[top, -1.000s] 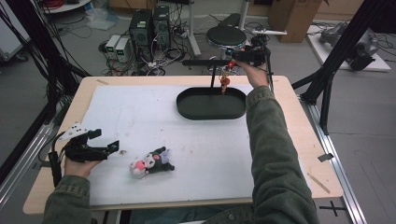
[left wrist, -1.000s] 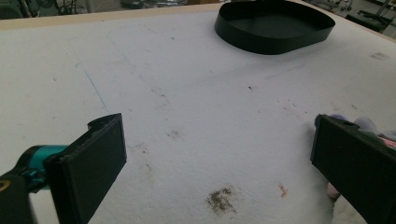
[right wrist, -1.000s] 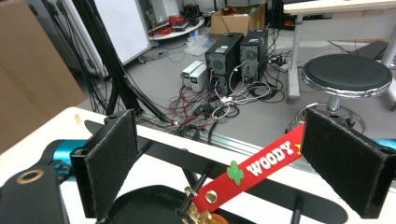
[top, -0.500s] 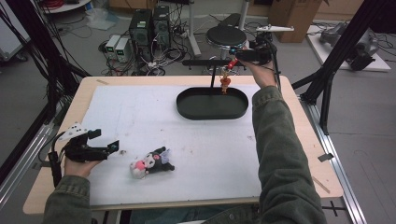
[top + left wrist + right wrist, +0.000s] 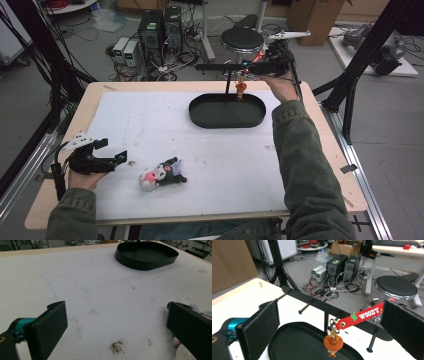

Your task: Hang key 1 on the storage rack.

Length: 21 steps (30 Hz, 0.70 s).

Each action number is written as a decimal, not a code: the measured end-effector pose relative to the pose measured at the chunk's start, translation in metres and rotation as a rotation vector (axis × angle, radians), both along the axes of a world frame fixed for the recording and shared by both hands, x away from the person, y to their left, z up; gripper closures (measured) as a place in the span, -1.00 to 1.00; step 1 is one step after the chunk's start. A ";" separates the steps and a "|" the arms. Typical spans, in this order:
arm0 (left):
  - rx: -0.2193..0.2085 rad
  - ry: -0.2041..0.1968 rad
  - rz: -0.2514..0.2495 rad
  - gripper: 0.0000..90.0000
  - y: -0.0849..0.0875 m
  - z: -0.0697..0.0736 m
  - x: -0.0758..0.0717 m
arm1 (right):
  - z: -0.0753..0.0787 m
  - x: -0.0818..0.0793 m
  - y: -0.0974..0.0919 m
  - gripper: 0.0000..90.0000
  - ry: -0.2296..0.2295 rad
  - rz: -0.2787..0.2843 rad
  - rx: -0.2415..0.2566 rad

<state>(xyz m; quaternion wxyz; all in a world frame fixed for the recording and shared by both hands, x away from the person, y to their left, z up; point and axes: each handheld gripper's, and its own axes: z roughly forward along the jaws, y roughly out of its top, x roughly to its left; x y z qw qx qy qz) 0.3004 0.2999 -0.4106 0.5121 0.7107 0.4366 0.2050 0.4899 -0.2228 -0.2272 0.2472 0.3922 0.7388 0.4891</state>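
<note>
Red strap w/ "WOODY" on it: that's the keychain (image 5: 362, 315), and it hangs from a peg on the black rack (image 5: 317, 303), right above the black tray (image 5: 287, 340). A little orange figure dangles at its bottom end, over the tray. The right gripper (image 5: 257, 62) is up by the rack at the far edge of the surface (image 5: 125, 115). Its jaws have just been opening & now stand wide apart. The strap runs across the gap to the jaw on the right side of the right gripper view, and its end goes behind that jaw, so I can't tell if they touch. No pad presses on it. The left gripper (image 5: 120, 155) sits low near the front left of the surface. Its jaws are wide open too, w/ nothing but white mat between them. A small plush toy (image 5: 162, 176), black, white & pink, lies just beside it. The high view shows both arms in green sleeves and the whole toy. The left gripper view shows just a bit of the toy next to one jaw, plus brown stains on the mat. The right gripper view lets you read the word on the strap, plus computers & a round stool on the floor behind.
</note>
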 end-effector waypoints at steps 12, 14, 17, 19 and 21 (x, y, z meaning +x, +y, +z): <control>-0.002 -0.002 0.000 -0.91 0.000 0.001 -0.001 | -0.009 -0.030 -0.012 -0.99 0.021 0.016 -0.033; 0.000 -0.002 0.001 -0.91 0.000 0.001 -0.001 | -0.011 -0.034 -0.016 -0.99 0.024 0.018 -0.038; -0.002 0.001 0.004 -0.91 0.000 0.001 -0.001 | -0.014 -0.041 -0.025 -0.99 0.026 0.017 -0.023; 0.004 0.000 -0.002 -0.91 -0.001 0.001 -0.002 | -0.015 -0.047 -0.029 -0.99 0.021 0.018 -0.005; -0.003 0.001 -0.003 -0.91 -0.001 0.001 -0.002 | -0.017 -0.053 -0.032 -0.99 0.019 0.017 -0.002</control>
